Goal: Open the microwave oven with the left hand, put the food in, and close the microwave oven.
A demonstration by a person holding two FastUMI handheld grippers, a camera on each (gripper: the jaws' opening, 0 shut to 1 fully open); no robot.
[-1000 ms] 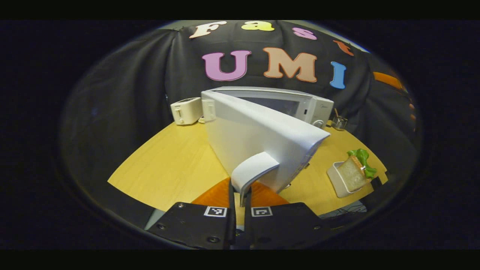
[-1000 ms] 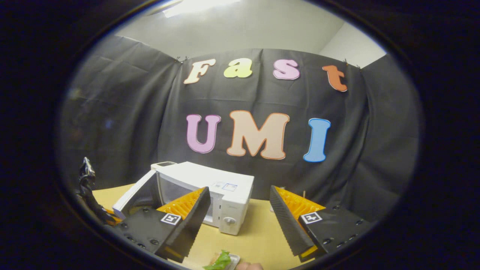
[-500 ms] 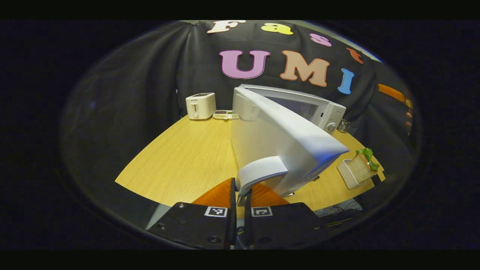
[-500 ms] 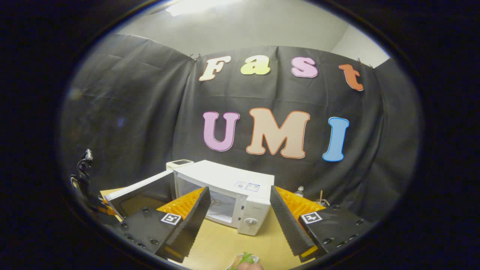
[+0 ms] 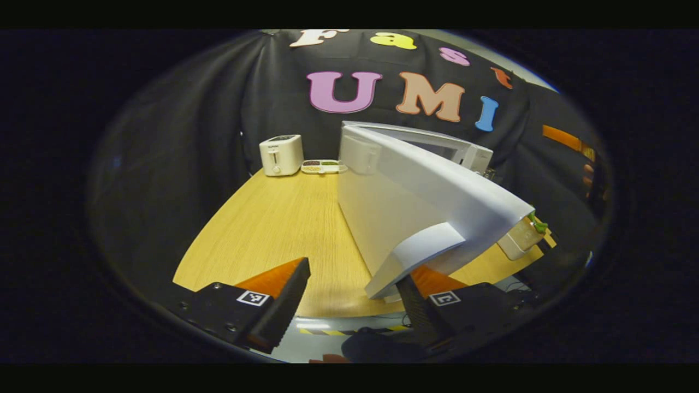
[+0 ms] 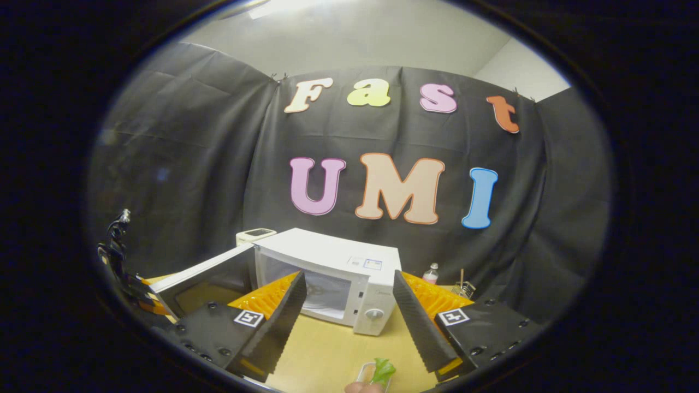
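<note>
Each gripper, the left gripper [image 5: 352,295] and the right gripper [image 6: 347,322], has black finger mounts with small screws, and each mount carries a square black-and-white marker. The inner faces are ridged.

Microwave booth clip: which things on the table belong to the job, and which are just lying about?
Part of the job:
- microwave, its door swung open
- door handle
- sandwich with lettuce in a white dish
- left gripper, open
- right gripper, open

Just lying about:
- toaster
- small tray beside it
- bottle
- glass jar
</note>
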